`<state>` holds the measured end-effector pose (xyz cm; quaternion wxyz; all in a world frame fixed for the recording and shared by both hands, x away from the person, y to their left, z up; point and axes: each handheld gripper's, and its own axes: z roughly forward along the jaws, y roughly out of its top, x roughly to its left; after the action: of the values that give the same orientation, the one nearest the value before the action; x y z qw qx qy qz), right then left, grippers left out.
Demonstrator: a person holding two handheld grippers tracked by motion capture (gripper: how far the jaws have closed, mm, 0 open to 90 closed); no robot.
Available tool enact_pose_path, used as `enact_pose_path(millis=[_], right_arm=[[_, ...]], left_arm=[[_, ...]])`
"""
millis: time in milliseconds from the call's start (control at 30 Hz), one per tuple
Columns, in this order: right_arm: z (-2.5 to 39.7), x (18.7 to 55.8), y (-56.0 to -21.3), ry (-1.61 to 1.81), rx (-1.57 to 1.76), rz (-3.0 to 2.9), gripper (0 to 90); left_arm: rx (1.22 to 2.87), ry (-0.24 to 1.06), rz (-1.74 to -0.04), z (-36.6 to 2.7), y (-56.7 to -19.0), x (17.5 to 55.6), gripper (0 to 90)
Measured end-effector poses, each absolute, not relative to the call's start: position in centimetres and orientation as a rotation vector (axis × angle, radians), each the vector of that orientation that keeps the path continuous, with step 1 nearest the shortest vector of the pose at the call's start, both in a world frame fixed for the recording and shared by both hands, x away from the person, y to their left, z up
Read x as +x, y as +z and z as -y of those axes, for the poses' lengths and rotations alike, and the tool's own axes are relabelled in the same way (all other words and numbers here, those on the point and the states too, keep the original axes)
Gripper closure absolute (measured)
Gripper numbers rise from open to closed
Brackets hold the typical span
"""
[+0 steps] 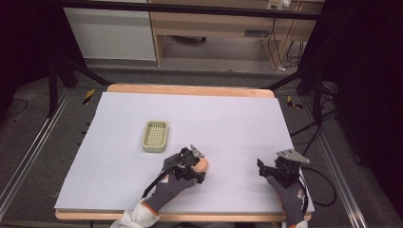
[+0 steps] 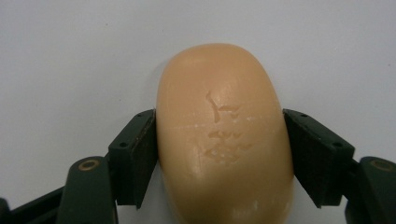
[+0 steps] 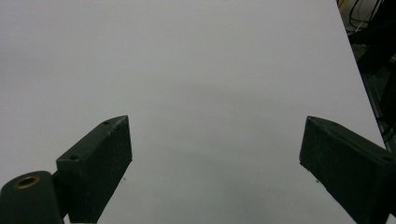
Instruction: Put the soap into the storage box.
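Left claw: jaws pressed against the two long sides of a bar of soap, clamped around its middle, the bar lying flat on the table with its stamped face up and its rounded far end sticking out beyond the jaws. In the high view the left claw sits low at the near middle of the table, the soap showing as a peach lump at its tip. Soap dish: pale green, slotted floor, standing ahead of this claw and a little to its left, near but apart, nothing in it. Likely step: lifting the bar and carrying it to the dish. Handling note: soap is slick and rounded, so a firm, even squeeze across the widest part should serve best; lift straight up before moving forward, keep the bar level, lower it lengthwise into the dish and release only once it rests on the slots. Risk: the bar could squirt out of a tightening grip. Right claw: jaws wide apart, holding nothing, bare table ahead; in the high view the right claw sits well to the right of the left one, near the table's front edge.
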<state>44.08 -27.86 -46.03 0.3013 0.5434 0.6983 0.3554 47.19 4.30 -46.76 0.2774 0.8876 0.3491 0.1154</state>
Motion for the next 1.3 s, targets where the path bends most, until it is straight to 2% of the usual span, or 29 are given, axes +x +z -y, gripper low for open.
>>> enact_pose_path(millis=[533, 1300], right_arm=[[27.9, 44.0, -46.2, 0.943, 1.440, -1.858, 9.6], [28.0, 44.0, -46.1, 0.948, 1.446, -1.852, 9.5]], left_arm=[[2.377, 0.312, -0.926, -4.5, -46.6, 47.1, 31.0], [2.285, 0.315, -0.933, -6.2, -43.8, 46.6, 31.4]])
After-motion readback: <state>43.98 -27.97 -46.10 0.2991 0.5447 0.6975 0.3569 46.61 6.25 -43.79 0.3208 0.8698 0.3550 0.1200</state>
